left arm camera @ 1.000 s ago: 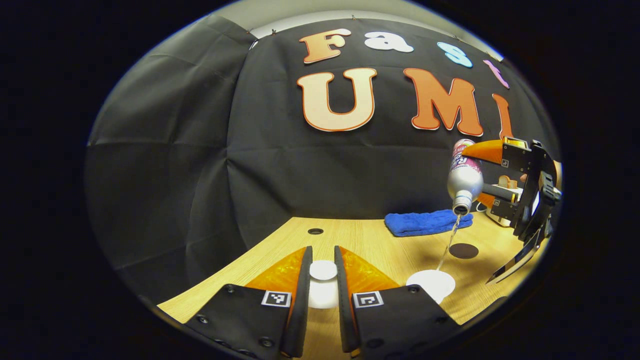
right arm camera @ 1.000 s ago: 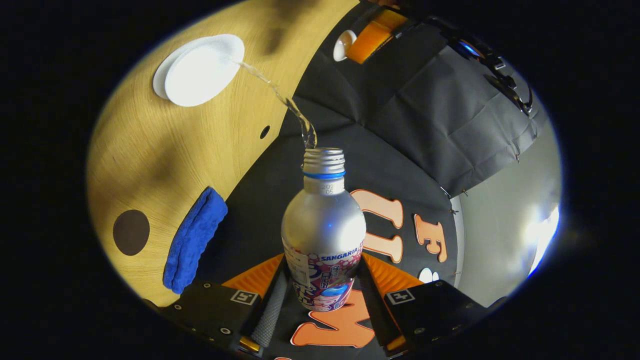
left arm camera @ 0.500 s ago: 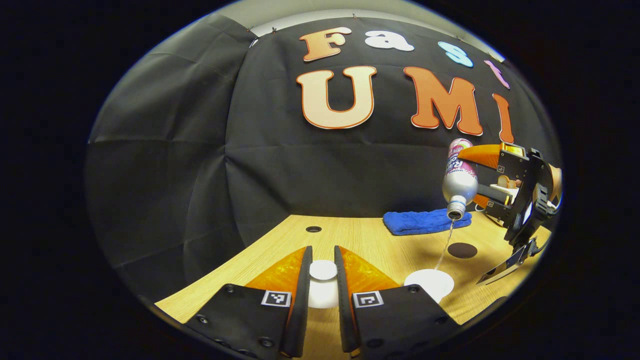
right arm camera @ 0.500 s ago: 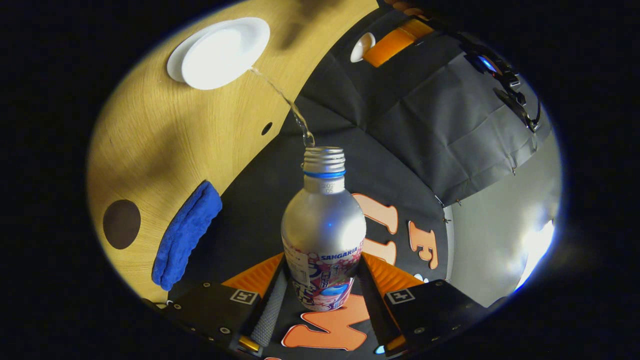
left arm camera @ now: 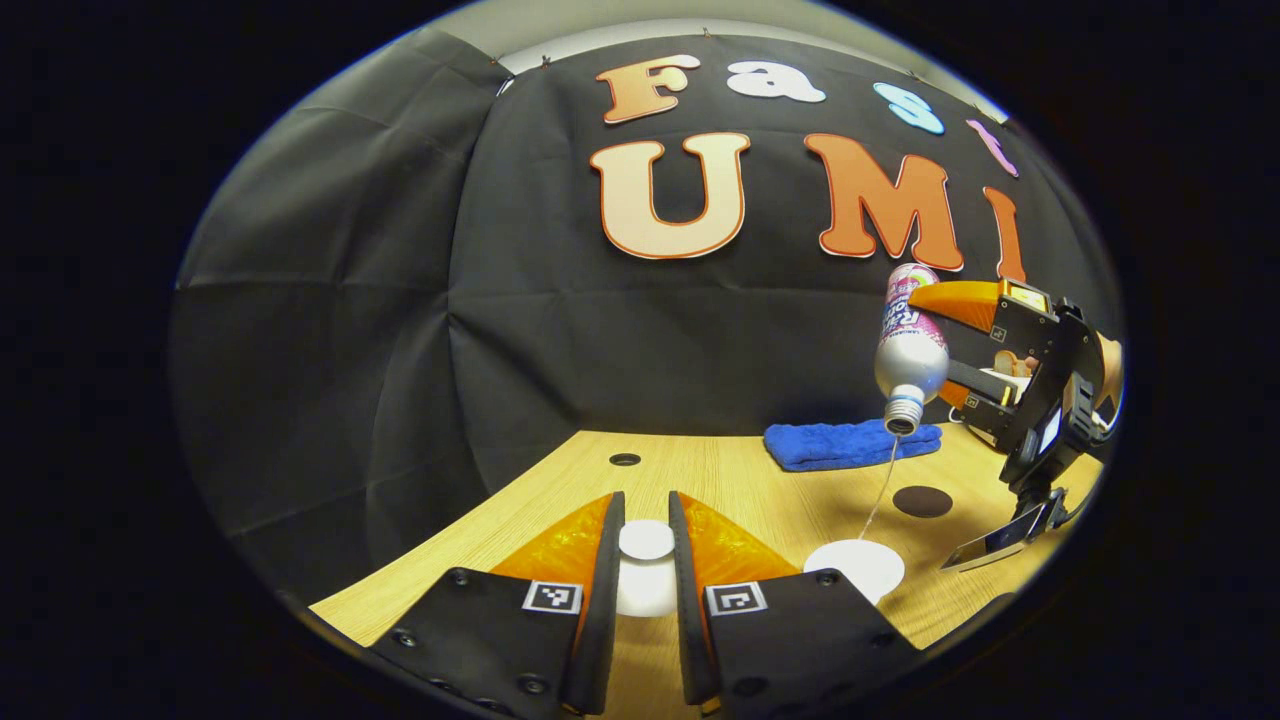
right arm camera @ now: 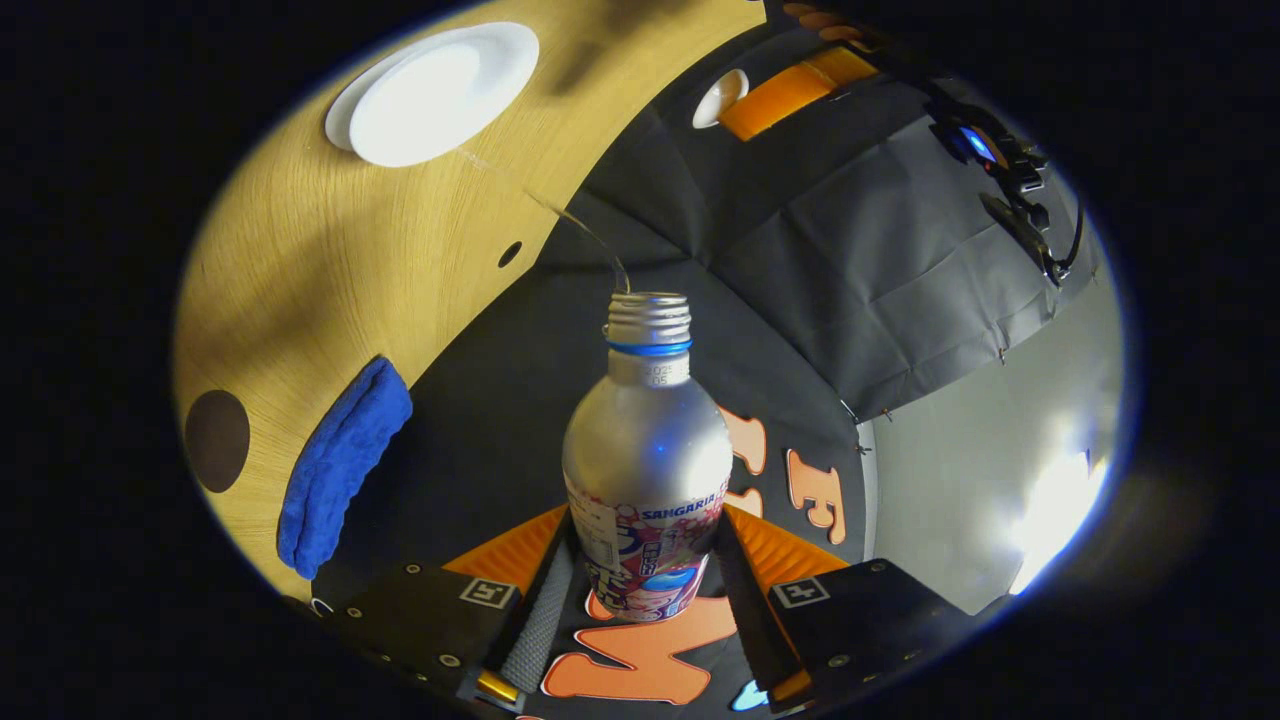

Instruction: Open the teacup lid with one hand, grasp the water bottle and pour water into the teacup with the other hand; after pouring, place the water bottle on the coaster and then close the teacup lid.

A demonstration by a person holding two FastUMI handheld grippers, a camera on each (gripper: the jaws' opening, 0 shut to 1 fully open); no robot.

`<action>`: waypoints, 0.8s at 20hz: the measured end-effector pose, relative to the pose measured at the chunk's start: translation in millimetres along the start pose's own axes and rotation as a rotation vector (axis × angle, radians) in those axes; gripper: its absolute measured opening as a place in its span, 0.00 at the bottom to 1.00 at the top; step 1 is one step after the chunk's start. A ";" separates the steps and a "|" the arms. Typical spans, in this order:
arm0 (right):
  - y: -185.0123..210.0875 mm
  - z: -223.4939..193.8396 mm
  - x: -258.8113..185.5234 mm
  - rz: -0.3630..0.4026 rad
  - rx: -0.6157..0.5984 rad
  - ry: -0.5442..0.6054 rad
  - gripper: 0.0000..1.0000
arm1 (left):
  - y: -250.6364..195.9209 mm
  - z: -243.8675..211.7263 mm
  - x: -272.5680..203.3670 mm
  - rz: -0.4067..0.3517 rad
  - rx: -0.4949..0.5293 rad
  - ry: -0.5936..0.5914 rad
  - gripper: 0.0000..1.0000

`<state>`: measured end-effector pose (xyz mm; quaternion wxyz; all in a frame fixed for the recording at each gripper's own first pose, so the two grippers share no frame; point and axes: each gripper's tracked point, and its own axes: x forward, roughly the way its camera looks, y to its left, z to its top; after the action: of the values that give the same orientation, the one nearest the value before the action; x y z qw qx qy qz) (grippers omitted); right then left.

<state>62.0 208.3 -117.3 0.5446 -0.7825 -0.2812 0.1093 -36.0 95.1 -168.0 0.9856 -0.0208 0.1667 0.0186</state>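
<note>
My left gripper [left arm camera: 646, 500] is shut on the knob of the white teacup lid [left arm camera: 646, 585] and holds it over the near part of the table. To its right stands the open white teacup [left arm camera: 855, 565]. Above that, my right gripper [left arm camera: 945, 345] holds the silver water bottle [left arm camera: 910, 340] tipped mouth down, and a thin thread of water falls toward the cup. In the right gripper view my right gripper [right arm camera: 648, 515] is shut on the bottle [right arm camera: 648, 450], with the teacup [right arm camera: 435, 90] and the held lid [right arm camera: 720, 97] beyond. The dark round coaster [left arm camera: 922, 501] lies behind the cup.
A folded blue towel [left arm camera: 850, 443] lies at the back of the wooden table [left arm camera: 740, 480], near the coaster [right arm camera: 216, 440]. A small round hole [left arm camera: 625, 459] sits in the tabletop at the back left. The black cloth wall stands close behind.
The water stream has thinned from a full pour to a fine thread. The bottle has risen a little and drifted left over the cup. The left gripper and lid stayed put.
</note>
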 end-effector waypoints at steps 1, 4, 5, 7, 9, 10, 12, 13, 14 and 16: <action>0.2 -1.2 2.2 0.004 -0.004 -0.003 0.78 | -1.1 -0.3 -0.3 -0.001 0.001 0.001 0.31; 3.8 -2.1 7.6 0.020 -0.006 -0.012 0.75 | 0.1 -2.7 -0.1 0.012 0.013 0.007 0.31; 6.1 -0.8 11.3 0.028 0.003 -0.016 0.78 | 0.9 -4.2 -0.1 0.017 0.019 0.012 0.31; 10.7 7.0 9.6 0.037 0.017 -0.024 0.78 | 0.2 -1.4 -2.6 0.018 0.024 0.005 0.31; 14.9 14.1 4.1 0.046 0.022 -0.032 0.78 | -1.2 -1.7 -3.2 0.020 0.034 0.002 0.31; 18.2 17.2 1.8 0.052 0.029 -0.034 0.78 | -3.0 -1.8 -4.5 0.016 0.035 0.000 0.31; 23.0 19.2 -3.0 0.069 0.059 -0.026 0.78 | -6.1 1.7 -5.1 0.010 0.034 -0.013 0.29; 26.9 17.4 -4.2 0.085 0.089 -0.016 0.78 | -9.2 2.8 -4.4 0.007 0.035 -0.019 0.31; 30.1 15.2 -6.6 0.102 0.123 -0.004 0.78 | -11.8 3.9 -5.5 0.001 0.037 -0.024 0.31; 31.9 15.6 -8.5 0.110 0.200 0.024 0.78 | -16.4 7.1 -5.7 -0.012 0.038 -0.034 0.31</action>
<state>57.9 207.9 -153.6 0.6163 -0.7399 -0.2191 0.1573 -38.4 78.9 -158.8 0.9886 -0.0027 0.1502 0.0100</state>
